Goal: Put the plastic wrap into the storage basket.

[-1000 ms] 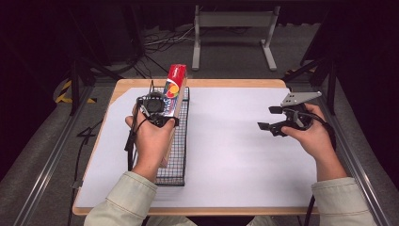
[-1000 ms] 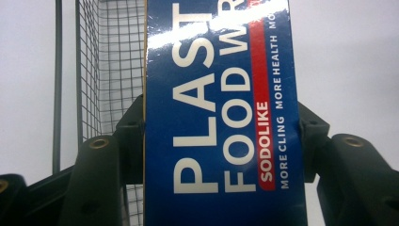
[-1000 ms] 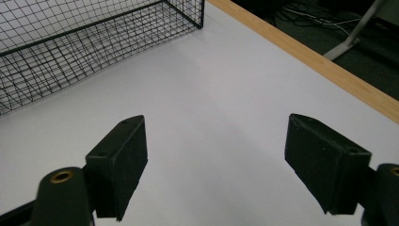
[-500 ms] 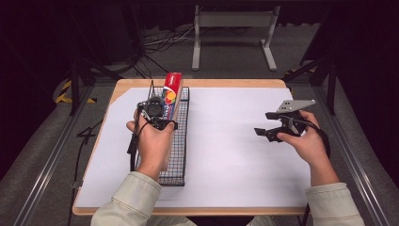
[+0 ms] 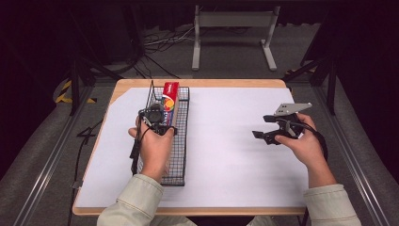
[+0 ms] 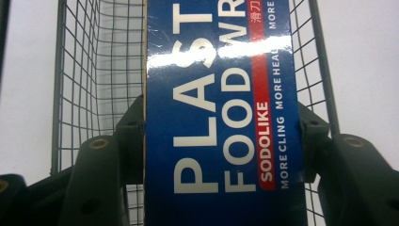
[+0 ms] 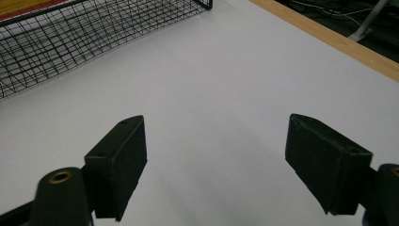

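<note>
A long box of plastic food wrap [image 5: 170, 98], blue and red, lies lengthwise along a narrow black wire basket [image 5: 175, 165] on the left of the white table. My left gripper [image 5: 157, 123] is shut on the box's near part. In the left gripper view, the blue box [image 6: 221, 70] sits between the two jaws of the left gripper [image 6: 221, 126], with the basket's wire walls [image 6: 94, 70] on both sides. I cannot tell whether the box touches the basket's floor. My right gripper [image 5: 264, 136] hovers open over the table's right side and holds nothing; its jaws stand wide apart in the right gripper view [image 7: 216, 141].
The white table top [image 5: 226, 155] has a wooden rim [image 7: 329, 40] at the far side. The basket's corner [image 7: 70, 37] lies ahead and left of the right gripper. A metal stand [image 5: 233, 28] and cables lie on the floor behind the table.
The left gripper has drawn the food wrap box nearer to the person and lower into the basket. The right gripper has drifted toward the person and a little left, still open.
</note>
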The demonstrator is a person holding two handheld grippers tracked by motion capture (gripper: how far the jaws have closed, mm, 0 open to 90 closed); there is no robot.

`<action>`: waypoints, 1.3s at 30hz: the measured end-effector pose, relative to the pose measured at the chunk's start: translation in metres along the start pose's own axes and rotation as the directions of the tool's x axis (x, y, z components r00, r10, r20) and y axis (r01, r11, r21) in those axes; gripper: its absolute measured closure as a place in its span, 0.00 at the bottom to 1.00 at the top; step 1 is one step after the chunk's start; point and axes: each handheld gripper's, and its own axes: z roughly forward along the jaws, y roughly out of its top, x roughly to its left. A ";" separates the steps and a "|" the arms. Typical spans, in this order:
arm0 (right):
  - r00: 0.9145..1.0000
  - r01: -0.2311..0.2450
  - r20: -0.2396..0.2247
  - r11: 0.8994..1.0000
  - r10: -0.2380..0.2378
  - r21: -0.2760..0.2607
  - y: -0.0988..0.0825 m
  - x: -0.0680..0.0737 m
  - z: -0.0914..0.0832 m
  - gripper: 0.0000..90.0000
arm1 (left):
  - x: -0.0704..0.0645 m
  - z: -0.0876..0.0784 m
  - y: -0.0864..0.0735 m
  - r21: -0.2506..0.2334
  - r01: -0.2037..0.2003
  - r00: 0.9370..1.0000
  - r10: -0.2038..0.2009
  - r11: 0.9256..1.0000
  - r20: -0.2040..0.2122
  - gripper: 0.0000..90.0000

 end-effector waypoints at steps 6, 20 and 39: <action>1.000 0.005 -0.006 1.000 -0.005 0.006 0.000 0.001 0.002 0.24 | 0.001 0.010 -0.002 0.017 0.004 1.000 -0.004 1.000 -0.017 0.45; 1.000 0.001 -0.013 1.000 -0.001 0.005 -0.003 0.001 0.003 0.23 | 0.005 0.028 -0.007 0.056 0.018 0.999 -0.016 0.998 -0.039 0.44; 1.000 -0.005 -0.018 1.000 0.005 0.000 -0.005 0.000 0.003 0.22 | 0.005 0.041 -0.010 0.069 0.017 0.996 -0.011 0.997 -0.086 0.44</action>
